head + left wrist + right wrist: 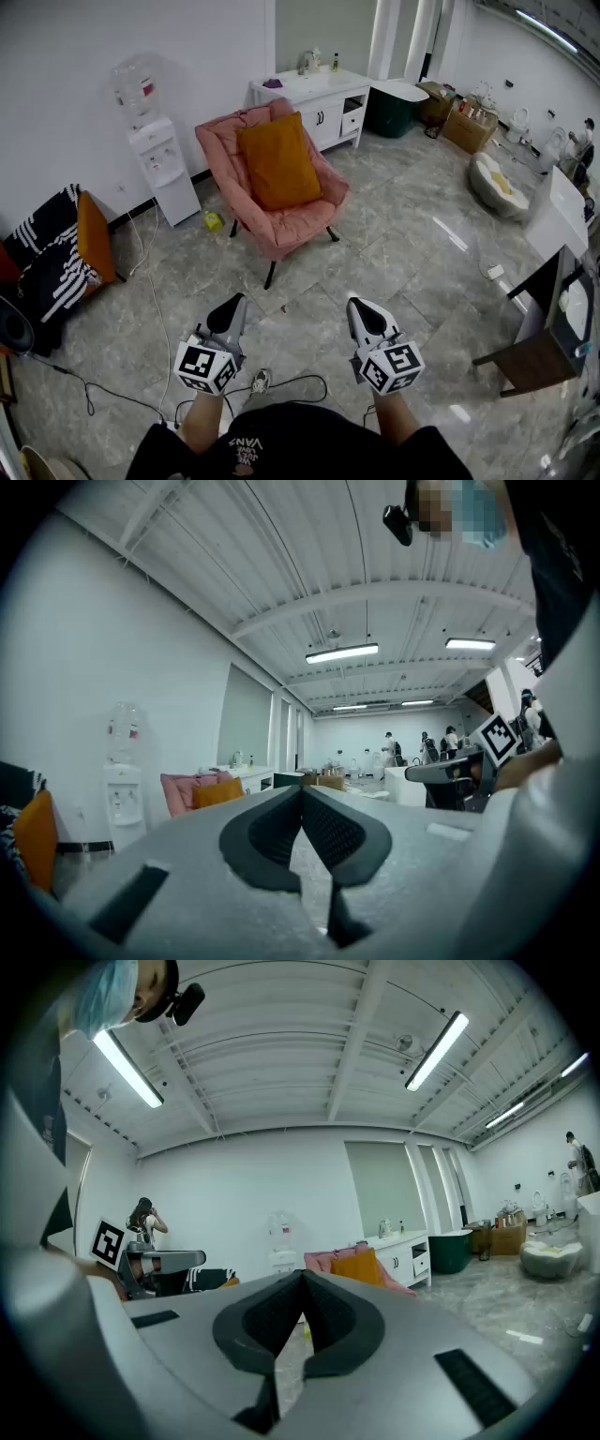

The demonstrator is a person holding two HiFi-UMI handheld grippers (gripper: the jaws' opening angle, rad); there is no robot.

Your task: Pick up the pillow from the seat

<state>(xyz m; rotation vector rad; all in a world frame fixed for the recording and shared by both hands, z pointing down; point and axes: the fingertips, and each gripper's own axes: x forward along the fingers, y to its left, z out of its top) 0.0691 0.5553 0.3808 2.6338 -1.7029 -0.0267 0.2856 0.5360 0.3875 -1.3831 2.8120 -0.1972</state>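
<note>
Nearest, at the bottom of the head view, is the person's dark shirt (281, 445), with both forearms reaching forward over the floor (422, 253). Each hand holds a gripper pointed ahead. The left gripper (236, 300) and the right gripper (354, 302) are side by side and apart from each other, with their marker cubes toward the person. In each gripper's own view the two dark pads meet at the tips. Both pairs of jaws are pressed together with nothing between them.

The pillow (279, 161), orange, stands on the seat (295, 225) of a pink chair (220, 141). It leans on the backrest and covers most of it. The chair is well apart from both grippers, farther along the floor and slightly left of centre. Just beside it, on its left in the head view, a small yellow-green thing (214, 221) lies on the floor; what it is I cannot tell.

Left of the chair a white dispenser (161, 164) stands against the wall. Behind the chair is a white cabinet (314, 98) with small bottles on top. Past it are a dark green bin (389, 111) and a cardboard box (466, 129). At the far left edge a black-and-white striped cloth (47, 258) lies beside an orange cushion (94, 239). A black cable (309, 378) loops over the floor between the grippers. A dark table (534, 361) stands at the right edge.
</note>
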